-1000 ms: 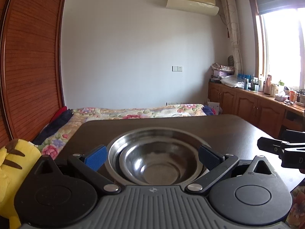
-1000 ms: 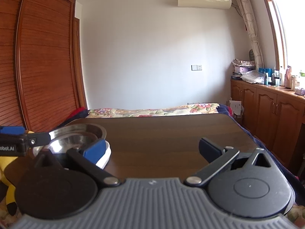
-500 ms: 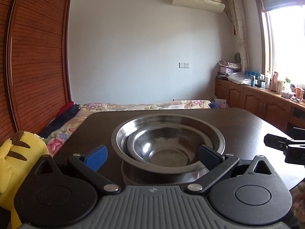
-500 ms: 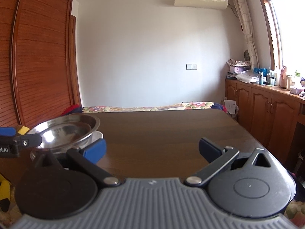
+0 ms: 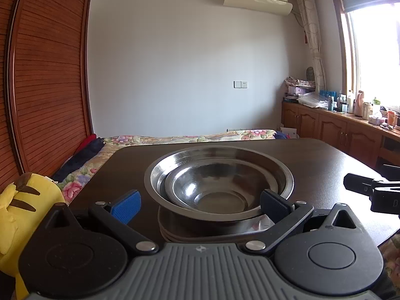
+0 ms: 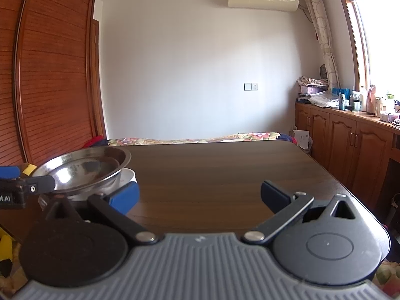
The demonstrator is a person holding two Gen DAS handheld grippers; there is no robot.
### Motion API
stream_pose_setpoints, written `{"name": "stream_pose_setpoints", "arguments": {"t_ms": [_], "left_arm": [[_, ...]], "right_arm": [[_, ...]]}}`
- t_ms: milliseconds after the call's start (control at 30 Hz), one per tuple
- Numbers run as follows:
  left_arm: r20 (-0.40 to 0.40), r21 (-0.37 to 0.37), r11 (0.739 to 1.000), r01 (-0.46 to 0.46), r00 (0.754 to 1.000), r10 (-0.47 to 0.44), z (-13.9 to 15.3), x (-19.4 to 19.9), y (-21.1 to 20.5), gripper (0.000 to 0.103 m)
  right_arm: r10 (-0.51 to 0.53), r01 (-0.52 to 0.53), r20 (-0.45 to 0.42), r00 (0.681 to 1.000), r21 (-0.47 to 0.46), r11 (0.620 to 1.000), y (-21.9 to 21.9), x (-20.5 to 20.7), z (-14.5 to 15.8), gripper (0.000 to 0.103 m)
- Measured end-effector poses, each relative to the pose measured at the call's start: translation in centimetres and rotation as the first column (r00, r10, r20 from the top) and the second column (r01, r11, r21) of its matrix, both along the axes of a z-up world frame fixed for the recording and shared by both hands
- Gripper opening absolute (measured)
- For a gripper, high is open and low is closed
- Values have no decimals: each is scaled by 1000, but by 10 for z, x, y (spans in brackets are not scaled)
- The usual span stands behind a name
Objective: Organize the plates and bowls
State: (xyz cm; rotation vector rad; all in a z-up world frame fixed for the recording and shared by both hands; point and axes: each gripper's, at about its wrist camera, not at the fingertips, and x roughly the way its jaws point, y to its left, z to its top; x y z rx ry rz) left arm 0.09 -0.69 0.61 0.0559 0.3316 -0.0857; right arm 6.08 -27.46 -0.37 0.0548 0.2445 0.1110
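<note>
Left gripper (image 5: pixel 200 203): its blue-padded fingers stand wide apart, one on each side of the near edge of the stacked bowls, with nothing pinched between them.
Right gripper (image 6: pixel 200 196): fingers spread wide over bare table, holding nothing.
Large steel bowl (image 5: pixel 280 172): sits towards the left part of the dark wooden table (image 5: pixel 325 160), straight ahead of the left gripper.
Small steel bowl (image 5: pixel 212 190): nested inside the large one, pushed a little towards its left wall.
Under the bowls: from the right wrist view a white dish (image 6: pixel 128 176) shows beneath the steel bowl on its right side; whether there is more than one I cannot tell.
Grippers to each other: the tip of the right one shows at the right edge of the left wrist view, near the table's right edge and well apart from the bowls.
Beside the table: a yellow plush toy (image 5: pixel 27 200) at the left edge, and a bed with a flowered cover (image 5: pixel 190 137) beyond the far edge.
</note>
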Motion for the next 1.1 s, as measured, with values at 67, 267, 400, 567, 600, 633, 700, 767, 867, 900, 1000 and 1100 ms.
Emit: {"name": "stream_pose_setpoints", "arguments": {"t_ms": [67,267,400,567,600,633,700,767,867,900,1000,1100], "left_arm": [[0,1,1000,-1,1000,1,0,0,0,103],[1,5,1000,-1,1000,1,0,0,-1,103],[1,4,1000,-1,1000,1,0,0,-1,103],[1,4,1000,-1,1000,1,0,0,-1,103],[1,4,1000,0,1000,0,0,0,-1,103],[1,5,1000,-1,1000,1,0,0,-1,103],[2,5,1000,0,1000,0,0,0,-1,103],[2,5,1000,-1,1000,1,0,0,-1,103],[1,5,1000,-1,1000,1,0,0,-1,103],[0,4,1000,-1,1000,1,0,0,-1,103],[1,5,1000,-1,1000,1,1,0,0,103],[1,5,1000,-2,1000,1,1,0,0,103]], "right_arm": [[-1,1,2,1000,-2,1000,0,0,0,103],[-3,3,6,1000,-1,1000,0,-1,0,103],[-2,2,7,1000,-2,1000,0,-1,0,103],[-2,2,6,1000,0,1000,0,-1,-1,103],[-3,3,7,1000,0,1000,0,-1,-1,103],[-3,3,7,1000,0,1000,-1,-2,0,103],[-4,4,8,1000,0,1000,-1,-2,0,103],[-5,5,8,1000,0,1000,-1,-2,0,103],[-3,3,7,1000,3,1000,-2,-2,0,103],[-3,3,6,1000,4,1000,-2,-2,0,103],[-4,4,8,1000,2,1000,-3,-2,1,103],[-4,3,6,1000,2,1000,-3,-2,1,103]]}}
